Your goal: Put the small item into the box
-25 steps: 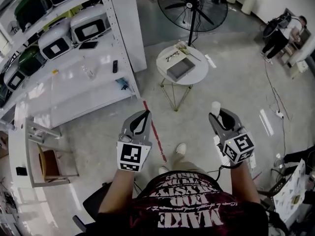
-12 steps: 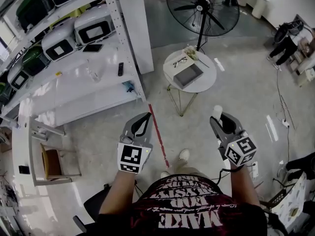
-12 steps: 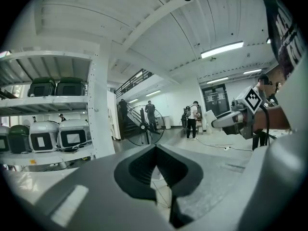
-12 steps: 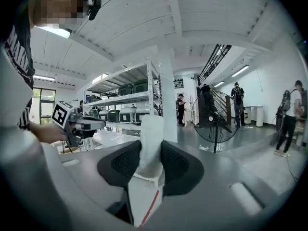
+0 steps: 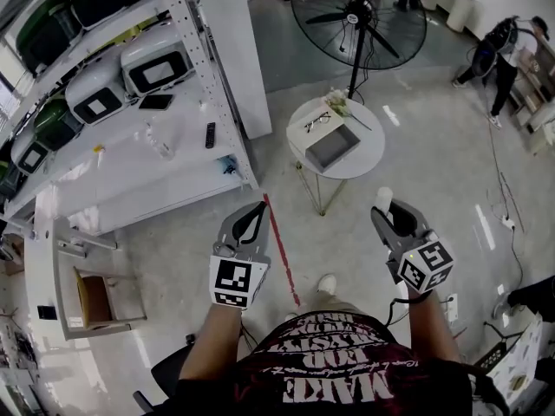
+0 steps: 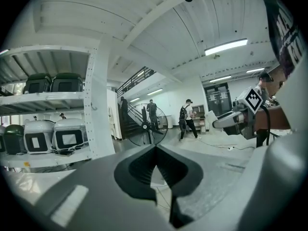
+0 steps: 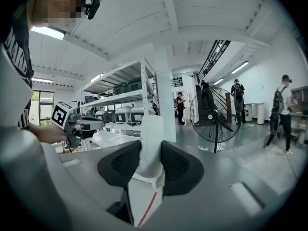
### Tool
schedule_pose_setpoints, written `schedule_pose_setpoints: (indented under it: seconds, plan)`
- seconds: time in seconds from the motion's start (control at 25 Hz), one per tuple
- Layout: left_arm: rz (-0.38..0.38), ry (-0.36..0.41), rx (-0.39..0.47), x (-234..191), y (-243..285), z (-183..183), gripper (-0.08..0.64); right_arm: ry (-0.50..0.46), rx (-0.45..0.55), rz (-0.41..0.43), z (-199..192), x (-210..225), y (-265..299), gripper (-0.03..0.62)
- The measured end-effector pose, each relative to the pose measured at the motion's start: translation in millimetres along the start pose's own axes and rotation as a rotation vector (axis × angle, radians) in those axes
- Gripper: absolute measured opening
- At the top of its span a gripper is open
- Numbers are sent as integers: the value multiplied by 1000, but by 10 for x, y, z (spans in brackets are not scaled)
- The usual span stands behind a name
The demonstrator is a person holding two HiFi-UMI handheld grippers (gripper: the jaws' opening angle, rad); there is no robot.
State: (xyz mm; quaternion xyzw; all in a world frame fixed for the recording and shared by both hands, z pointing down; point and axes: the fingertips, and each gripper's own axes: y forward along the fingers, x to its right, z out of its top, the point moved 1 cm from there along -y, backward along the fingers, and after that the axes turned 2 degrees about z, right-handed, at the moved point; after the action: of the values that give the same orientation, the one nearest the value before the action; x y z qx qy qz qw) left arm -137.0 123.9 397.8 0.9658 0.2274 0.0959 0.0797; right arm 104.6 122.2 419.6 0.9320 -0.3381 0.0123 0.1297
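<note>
My right gripper [image 5: 388,207] is shut on a small white packet [image 5: 381,198] that sticks up past the jaw tips; in the right gripper view the white packet [image 7: 150,148] sits pinched between the dark pads. My left gripper [image 5: 253,212] is shut with nothing in it, its pads meeting at the tips [image 6: 155,153]. Ahead of both stands a round white side table [image 5: 368,154] carrying an open grey box [image 5: 334,146]. Both grippers hang in the air well short of the table, above the floor.
A white shelf rack [image 5: 130,102] with cased machines runs along the left. A standing fan [image 5: 357,14] is behind the table. Glasses [image 5: 316,122] and a small plant [image 5: 340,105] lie on the tabletop. A red line [image 5: 279,245] marks the floor. People stand at far right [image 5: 503,55].
The view has moved forward and shifted; the table and box now sit a little nearer and more central. Both grippers keep their pose, and the right one still holds the packet.
</note>
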Motion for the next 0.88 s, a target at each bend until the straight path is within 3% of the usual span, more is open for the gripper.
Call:
schedule_pose_setpoints:
  seconds: [0.6, 0.88]
  plan:
    - [38, -13, 1, 42, 813, 287, 0, -10, 12, 73, 227, 786, 367, 157]
    - [41, -18, 2, 264, 1057, 395, 0, 9, 10, 87, 255, 1183, 353, 156]
